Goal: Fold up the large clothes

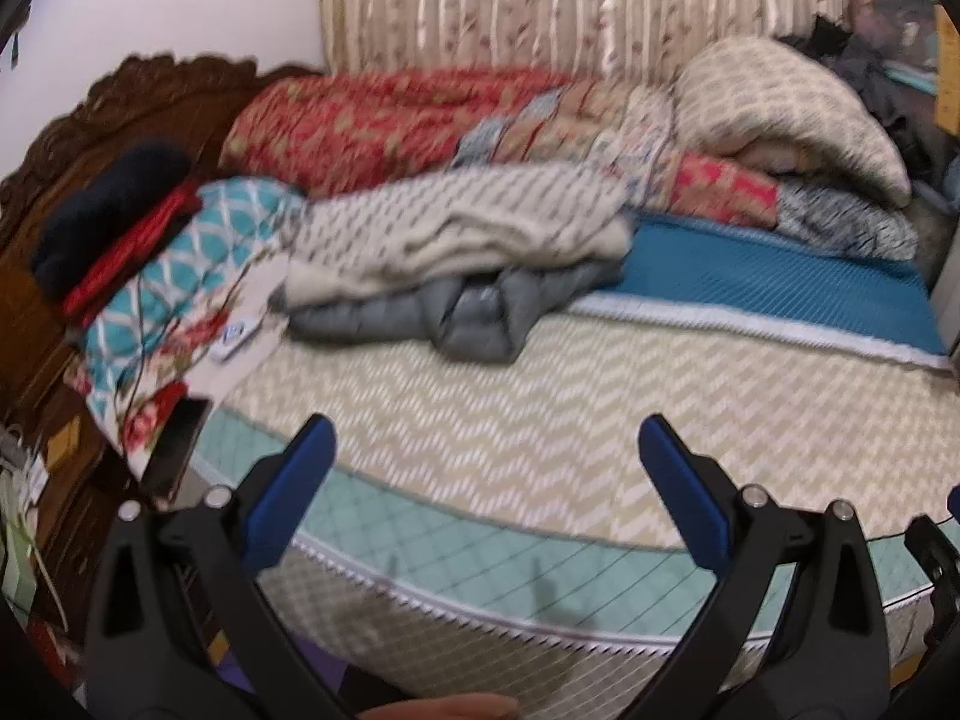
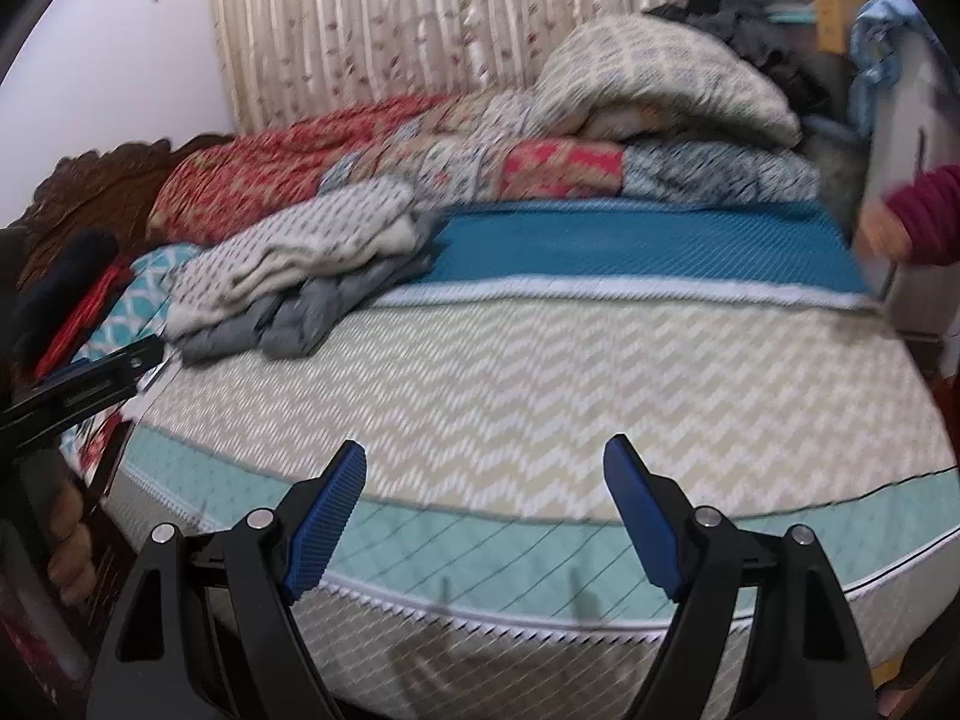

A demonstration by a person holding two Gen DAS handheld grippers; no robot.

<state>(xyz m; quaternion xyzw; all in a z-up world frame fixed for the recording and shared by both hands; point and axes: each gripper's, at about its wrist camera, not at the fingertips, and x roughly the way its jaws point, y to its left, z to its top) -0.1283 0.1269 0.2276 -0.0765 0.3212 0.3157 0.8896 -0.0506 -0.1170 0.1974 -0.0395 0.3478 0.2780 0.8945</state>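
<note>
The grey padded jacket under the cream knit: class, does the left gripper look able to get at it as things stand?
Probably yes. The left gripper is open and empty, bare bedcover lies between, and the grey jacket pokes out from under the cream knit.

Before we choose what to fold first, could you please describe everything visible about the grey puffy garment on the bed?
The grey quilted garment looks padded and slightly shiny, bunched in a crumpled heap, not spread out. It lies on the chevron bedcover, near the blue mat. A cream patterned knit rests on it. Neither tongs touch it.
</note>
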